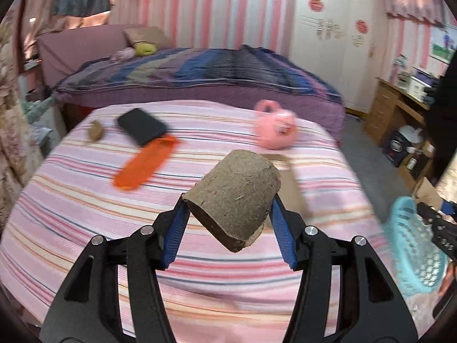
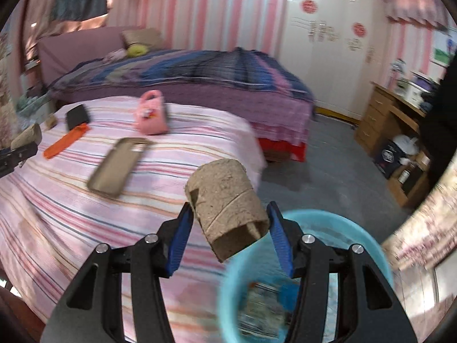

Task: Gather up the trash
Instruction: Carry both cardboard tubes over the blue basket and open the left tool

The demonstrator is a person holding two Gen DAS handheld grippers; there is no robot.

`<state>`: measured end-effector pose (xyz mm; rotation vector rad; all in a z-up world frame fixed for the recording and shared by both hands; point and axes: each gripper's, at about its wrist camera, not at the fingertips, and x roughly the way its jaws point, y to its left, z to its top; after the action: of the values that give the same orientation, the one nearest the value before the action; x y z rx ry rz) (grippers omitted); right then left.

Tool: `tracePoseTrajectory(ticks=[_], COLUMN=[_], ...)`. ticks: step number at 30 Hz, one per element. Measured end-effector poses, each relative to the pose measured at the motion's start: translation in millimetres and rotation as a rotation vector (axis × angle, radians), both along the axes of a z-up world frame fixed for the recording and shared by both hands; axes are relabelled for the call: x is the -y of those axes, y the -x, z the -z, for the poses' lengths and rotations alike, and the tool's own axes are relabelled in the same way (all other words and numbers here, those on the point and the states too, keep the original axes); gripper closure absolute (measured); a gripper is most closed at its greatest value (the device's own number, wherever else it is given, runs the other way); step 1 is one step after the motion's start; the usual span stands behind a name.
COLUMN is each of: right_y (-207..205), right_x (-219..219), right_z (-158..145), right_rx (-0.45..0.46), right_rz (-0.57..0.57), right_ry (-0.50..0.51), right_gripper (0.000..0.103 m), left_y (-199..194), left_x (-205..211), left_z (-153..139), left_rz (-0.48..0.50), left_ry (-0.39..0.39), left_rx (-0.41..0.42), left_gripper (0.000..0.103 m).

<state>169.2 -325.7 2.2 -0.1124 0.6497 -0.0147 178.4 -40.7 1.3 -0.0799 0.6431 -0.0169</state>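
My left gripper point(image 1: 228, 203) is shut on a brown cardboard tube point(image 1: 237, 188), held above the pink striped bed point(image 1: 85, 214). My right gripper point(image 2: 229, 205) is shut on a second cardboard tube point(image 2: 225, 200), at the bed's right edge and just above a light blue basket point(image 2: 371, 245). The basket holds some trash point(image 2: 262, 308). In the left wrist view the basket point(image 1: 414, 245) is at the far right, next to the right gripper's body point(image 1: 437, 228). A small brown scrap point(image 1: 95, 131) lies at the bed's far left.
On the bed lie a black case point(image 1: 142, 125), an orange flat item point(image 1: 145, 163), a pink plush bag point(image 2: 151, 114) and a tan phone case point(image 2: 117, 165). A second bed with a purple-blue blanket point(image 1: 200, 71) stands behind. A wooden desk point(image 2: 382, 120) and grey floor point(image 2: 328, 165) are at the right.
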Motion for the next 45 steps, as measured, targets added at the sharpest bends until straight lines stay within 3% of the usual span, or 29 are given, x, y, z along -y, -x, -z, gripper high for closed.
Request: tracePoseTrajectory(ticks=[4,12,24,27,31,37,45], right_y=[20.1,52.2,79.6,82.6,82.4,78.9,64.6], right_x=[40.2,113.3,178.9,184.6,187.7,184.1,169.4], right_z=[5.8,19.4,36.8,36.2,38.1,41.0,38.3], right_rx=[0.020,0.015,0.016,0.027,0.033,0.039,0.057], right_rz=[0.067,0.199,0.299,0.308,0.311,0.308,0.308], right_ry=[-0.002,0.012,-0.024,-0.029,-0.032,-0.037,-0.042], right_gripper=[0.050,0.050,0.050,0.050,0.050,0.050,0.046], left_y=[10.9,29.4,31.8,25.6,19.9,15.8,14.4], left_x=[67.3,186.3,283.5,288.0,287.1,259.3,220.2], left_z=[6.6,24.8,29.0,32.3,33.8,24.6,11.6], left_rz=[0.097,0.301,0.496,0.509,0.495,0.439,0.361], left_ry=[0.004,-0.059,-0.057,-0.052,-0.081,-0.098,-0.099], left_rx=[-0.004,0.000,0.007,-0.007,-0.015,0.010,0.038], left_gripper=[0.048,0.047,0.046,0.041,0.018,0.010,0.007])
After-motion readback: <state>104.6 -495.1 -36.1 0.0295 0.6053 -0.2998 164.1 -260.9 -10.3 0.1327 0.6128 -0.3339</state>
